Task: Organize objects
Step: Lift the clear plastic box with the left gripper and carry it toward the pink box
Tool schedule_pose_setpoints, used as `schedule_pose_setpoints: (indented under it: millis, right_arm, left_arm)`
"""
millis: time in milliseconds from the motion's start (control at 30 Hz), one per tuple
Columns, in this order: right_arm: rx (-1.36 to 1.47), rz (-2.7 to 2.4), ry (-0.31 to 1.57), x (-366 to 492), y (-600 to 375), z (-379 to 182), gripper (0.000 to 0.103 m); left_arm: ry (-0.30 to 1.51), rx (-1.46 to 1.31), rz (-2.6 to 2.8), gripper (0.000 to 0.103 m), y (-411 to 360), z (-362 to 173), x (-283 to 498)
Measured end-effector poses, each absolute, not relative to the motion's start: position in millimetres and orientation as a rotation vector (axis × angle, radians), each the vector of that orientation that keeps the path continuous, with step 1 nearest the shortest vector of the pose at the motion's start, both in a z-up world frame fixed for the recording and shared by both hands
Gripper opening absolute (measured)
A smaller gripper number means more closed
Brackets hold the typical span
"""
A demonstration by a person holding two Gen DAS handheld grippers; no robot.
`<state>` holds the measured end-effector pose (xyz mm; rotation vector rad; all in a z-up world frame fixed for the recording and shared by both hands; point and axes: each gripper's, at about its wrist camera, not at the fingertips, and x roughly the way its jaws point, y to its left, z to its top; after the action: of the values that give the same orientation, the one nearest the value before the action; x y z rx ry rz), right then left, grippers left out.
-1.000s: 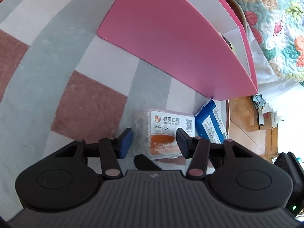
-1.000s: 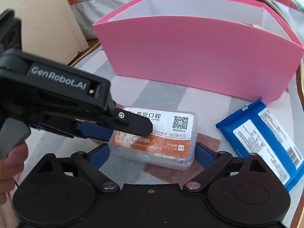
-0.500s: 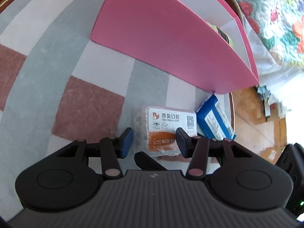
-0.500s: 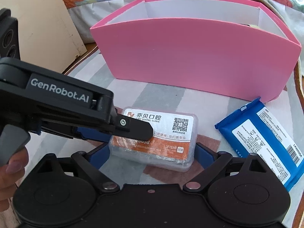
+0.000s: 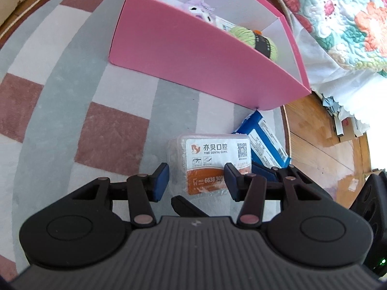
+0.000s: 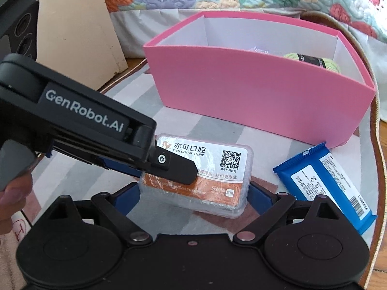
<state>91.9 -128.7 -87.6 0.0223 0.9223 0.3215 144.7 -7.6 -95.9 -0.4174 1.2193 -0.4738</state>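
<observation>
Both grippers have risen over the last second. The pink box [image 6: 241, 101] now sits lower in each view, so its white inside shows, with a green ball of yarn [image 5: 254, 36] and a purple plush toy [image 5: 198, 7] in it. The clear plastic floss box [image 6: 217, 181] has kept its place between the jaws of the right gripper [image 6: 194, 193]. Their blue pads press its two short ends, so it looks lifted off the checked rug [image 5: 72, 96] and on its way to the pink box at 12 o'clock.

The left gripper [image 5: 196, 181] comes in from 9 o'clock with its jaws partly open. One jaw lies over the orange part of the label and the other just beside the box's end. Whether it is actually pinching, I cannot tell.

A blue packet [image 6: 326, 188] lies on the rug at 3 o'clock, still to be sorted.

The label reads "亦贝口腔 YIBEI DENTAL CLINIC", has a QR code and "6638 309", and "50" sits in a corner. The left gripper's body says "GenRobot.AI". The packet's print is too small to read.
</observation>
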Motion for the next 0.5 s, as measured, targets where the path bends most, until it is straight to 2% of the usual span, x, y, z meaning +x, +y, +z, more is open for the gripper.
schedule_pose_setpoints:
  millis: [500]
  right_arm:
    - [0.031,0.39,0.918,69,-134,-61,0.097]
  left_arm:
    - [1.204,-0.33,-0.492,0.048,-13,-63,113]
